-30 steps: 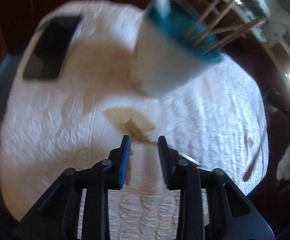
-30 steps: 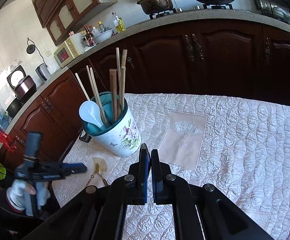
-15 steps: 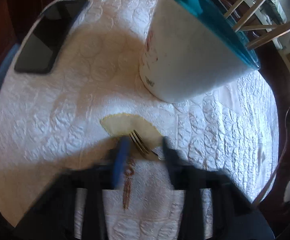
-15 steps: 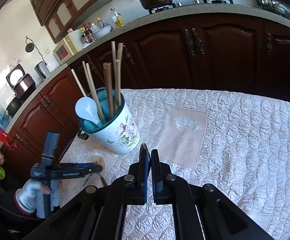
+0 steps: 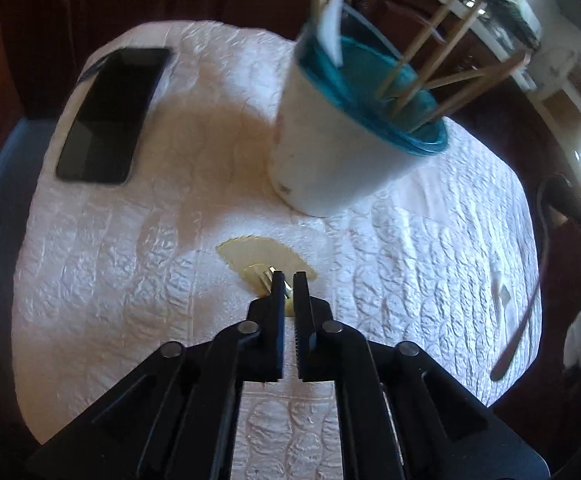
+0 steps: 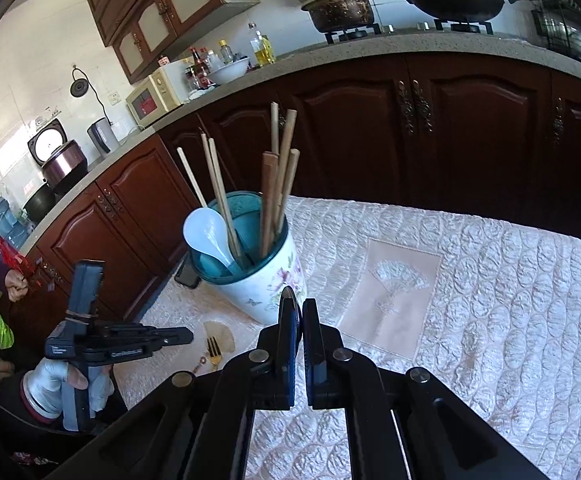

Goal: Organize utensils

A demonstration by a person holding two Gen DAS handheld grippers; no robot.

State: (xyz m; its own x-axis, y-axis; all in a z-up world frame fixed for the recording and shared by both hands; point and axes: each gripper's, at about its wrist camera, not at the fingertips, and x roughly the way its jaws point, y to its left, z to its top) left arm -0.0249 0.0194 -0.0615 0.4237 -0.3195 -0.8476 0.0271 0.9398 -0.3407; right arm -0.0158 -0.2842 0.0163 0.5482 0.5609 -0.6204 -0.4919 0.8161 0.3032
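Note:
A gold fork (image 6: 213,351) lies on the white quilted tablecloth (image 5: 110,248), its tines on a beige fan patch. In the left wrist view only its tines (image 5: 260,276) show past my left gripper (image 5: 289,280), which is nearly shut just above it; whether the fork is gripped is hidden. The white floral utensil cup with teal rim (image 6: 258,276) stands behind, holding several chopsticks and a white spoon (image 6: 206,236); it also shows in the left wrist view (image 5: 342,152). My right gripper (image 6: 299,308) is shut and empty above the cloth.
A black phone (image 5: 110,116) lies at the cloth's far left. A dark-handled utensil (image 5: 518,336) lies at the right table edge. Dark wood cabinets (image 6: 450,132) and a counter with appliances stand behind the table.
My left gripper has closed from wide open to nearly shut over the fork, and has pulled back from the cup. The right gripper has stayed shut and shifted slightly.

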